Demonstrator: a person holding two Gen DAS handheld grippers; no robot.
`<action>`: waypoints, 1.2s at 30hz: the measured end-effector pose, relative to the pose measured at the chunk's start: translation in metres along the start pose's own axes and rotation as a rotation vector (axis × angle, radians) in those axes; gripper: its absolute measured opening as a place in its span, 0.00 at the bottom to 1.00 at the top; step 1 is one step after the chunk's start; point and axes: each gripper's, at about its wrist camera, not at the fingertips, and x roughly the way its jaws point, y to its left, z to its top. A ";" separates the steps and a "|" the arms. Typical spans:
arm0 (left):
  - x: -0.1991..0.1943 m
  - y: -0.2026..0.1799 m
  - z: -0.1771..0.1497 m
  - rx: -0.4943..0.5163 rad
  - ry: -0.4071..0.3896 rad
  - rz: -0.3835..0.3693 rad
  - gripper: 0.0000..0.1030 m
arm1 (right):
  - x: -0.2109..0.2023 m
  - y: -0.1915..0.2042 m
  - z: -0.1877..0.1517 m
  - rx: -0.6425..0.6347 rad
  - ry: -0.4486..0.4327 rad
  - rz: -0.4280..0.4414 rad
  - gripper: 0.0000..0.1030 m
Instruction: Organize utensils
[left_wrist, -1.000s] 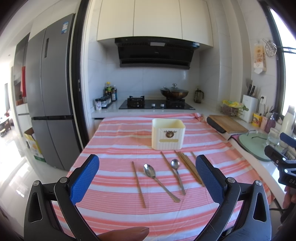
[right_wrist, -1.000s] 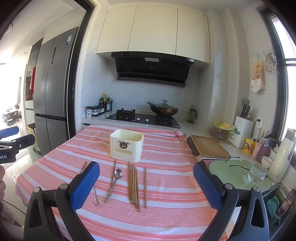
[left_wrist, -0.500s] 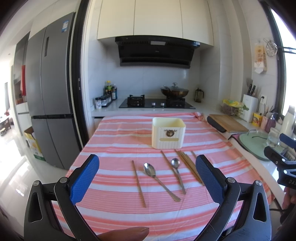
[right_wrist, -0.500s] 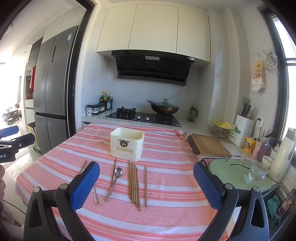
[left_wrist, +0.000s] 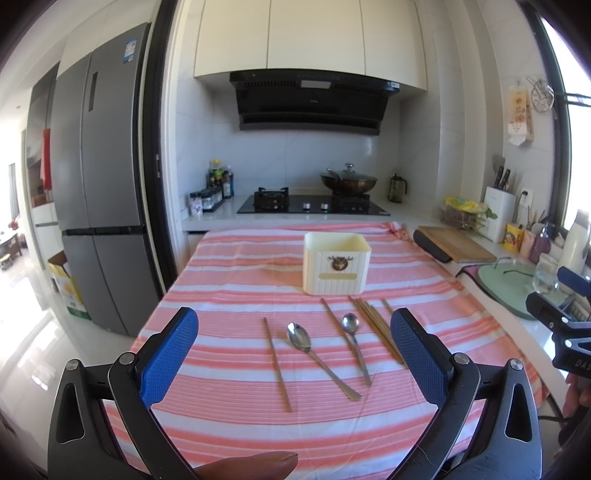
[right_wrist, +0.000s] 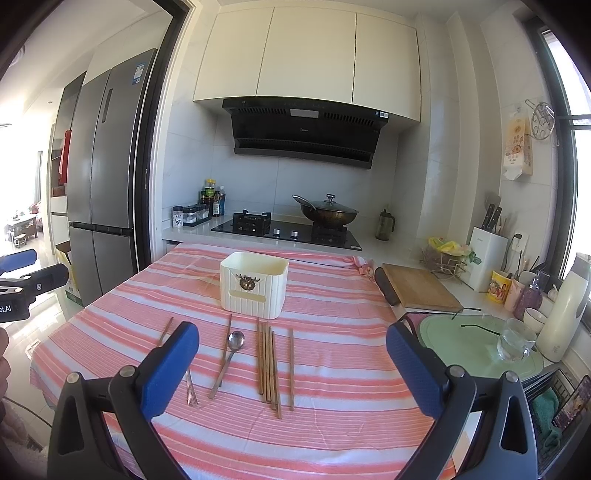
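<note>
On the desk with the pink and white striped cloth (left_wrist: 229, 398) lie the spoons and sticks, all loose, none picked up. Behind them, near the middle of the cloth, stands a cream plastic holder box with a small round deer badge (left_wrist: 337, 263) on its front. Its top is open, and I cannot tell if anything is inside. Just in front of the box, a bunch of brown wooden chopsticks (right_wrist: 269, 363) lies close together, side by side, pointing at the box. One more chopstick (right_wrist: 291, 367) lies alone just beside the bunch, on its right in the right camera. A small silver metal spoon (left_wrist: 354, 341) lies between the bunch and a bigger silver metal spoon (left_wrist: 314, 350), with a thin chopstick touching or crossing its handle. Farther left, a single brown chopstick (left_wrist: 277, 363) lies by itself. The left gripper (left_wrist: 293, 356) hangs above the near edge of the cloth, its blue fingers (left_wrist: 168, 356) spread wide with nothing between them. The right gripper (right_wrist: 291, 369) hangs the same way, and its blue fingers (right_wrist: 168, 367) are also wide apart and hold nothing. To the right of the cloth, a wooden cutting board (right_wrist: 419, 290) and a round green mat (right_wrist: 469, 343) sit on the white counter.
</note>
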 end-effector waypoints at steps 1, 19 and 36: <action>0.001 0.000 -0.001 0.001 0.001 0.000 1.00 | 0.000 0.000 0.000 0.000 0.000 0.000 1.00; 0.007 0.006 -0.001 -0.116 -0.023 -0.028 1.00 | 0.008 -0.002 -0.001 0.001 0.033 0.000 1.00; 0.075 0.040 -0.027 -0.105 0.195 0.051 1.00 | 0.054 -0.005 -0.017 0.010 0.138 0.011 1.00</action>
